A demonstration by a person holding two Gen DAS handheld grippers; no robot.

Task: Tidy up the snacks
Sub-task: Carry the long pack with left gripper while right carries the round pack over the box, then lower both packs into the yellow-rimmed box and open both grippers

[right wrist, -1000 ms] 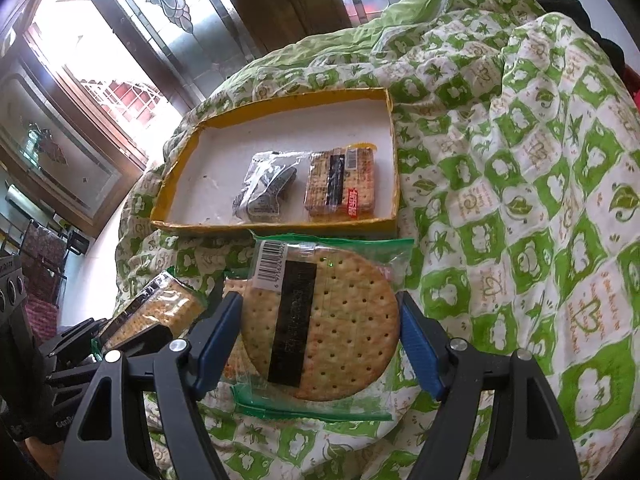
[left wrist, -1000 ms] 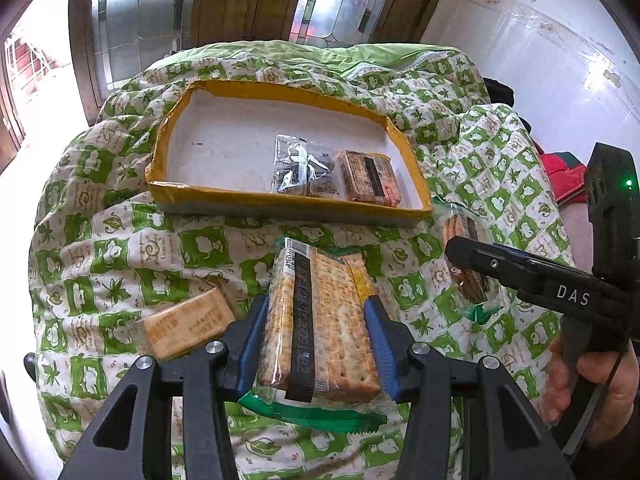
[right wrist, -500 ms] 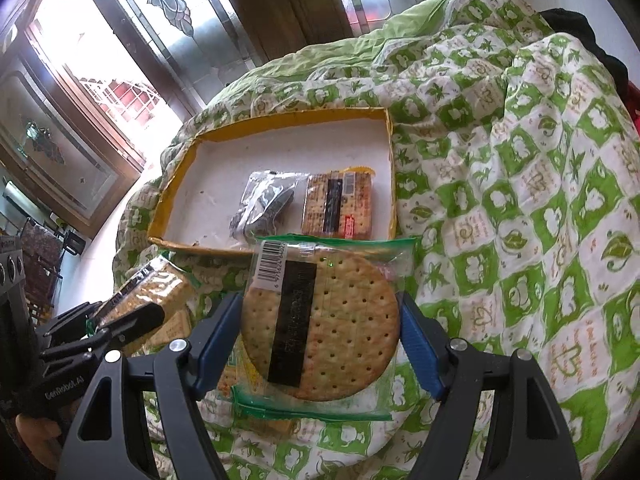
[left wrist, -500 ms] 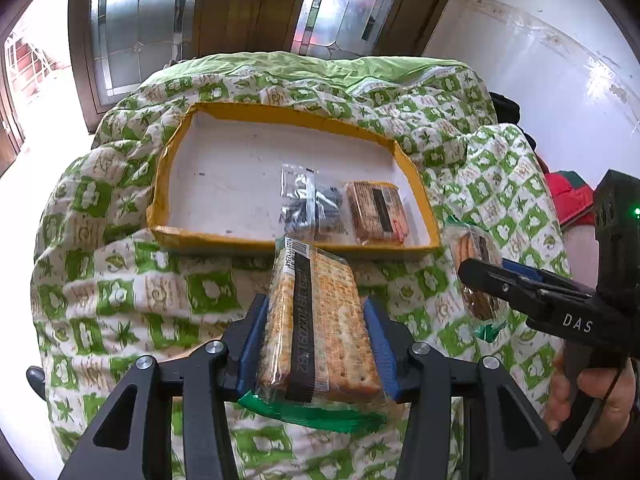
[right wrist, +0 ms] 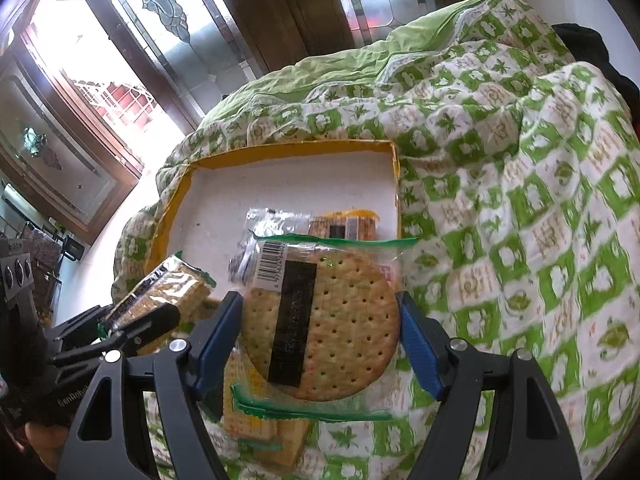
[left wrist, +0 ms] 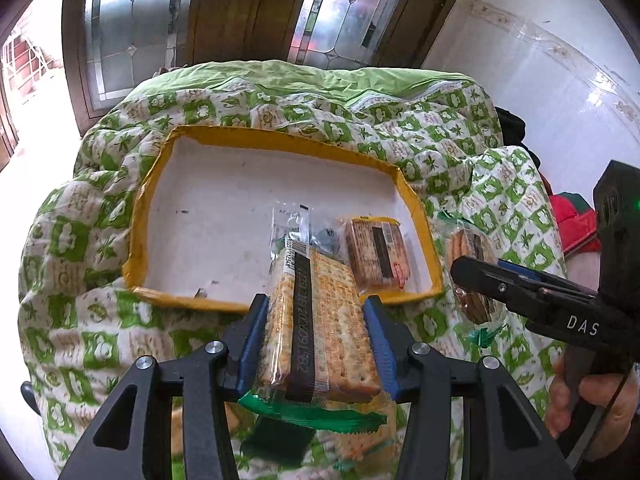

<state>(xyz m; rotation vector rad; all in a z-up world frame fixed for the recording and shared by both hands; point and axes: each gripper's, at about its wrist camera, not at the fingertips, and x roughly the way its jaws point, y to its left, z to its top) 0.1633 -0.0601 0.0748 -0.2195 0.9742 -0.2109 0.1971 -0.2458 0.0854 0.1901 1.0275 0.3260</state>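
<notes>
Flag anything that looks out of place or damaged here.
Nothing looks damaged. Loose cracker packs lie on the quilt, outside the tray, below the right gripper. Both held packs look intact.

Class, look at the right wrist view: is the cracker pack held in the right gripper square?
No, the cracker pack between the fingers of the right gripper holds round crackers.

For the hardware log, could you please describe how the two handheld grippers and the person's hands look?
Both are black frames with triangular cut-outs and silver bolts. The left gripper and right gripper have blue ribbed finger pads. Seen side-on, the right one carries white "DAS" lettering and a green light. The bare right hand grips its handle, with a thin cable nearby; no sleeve shows.
</notes>
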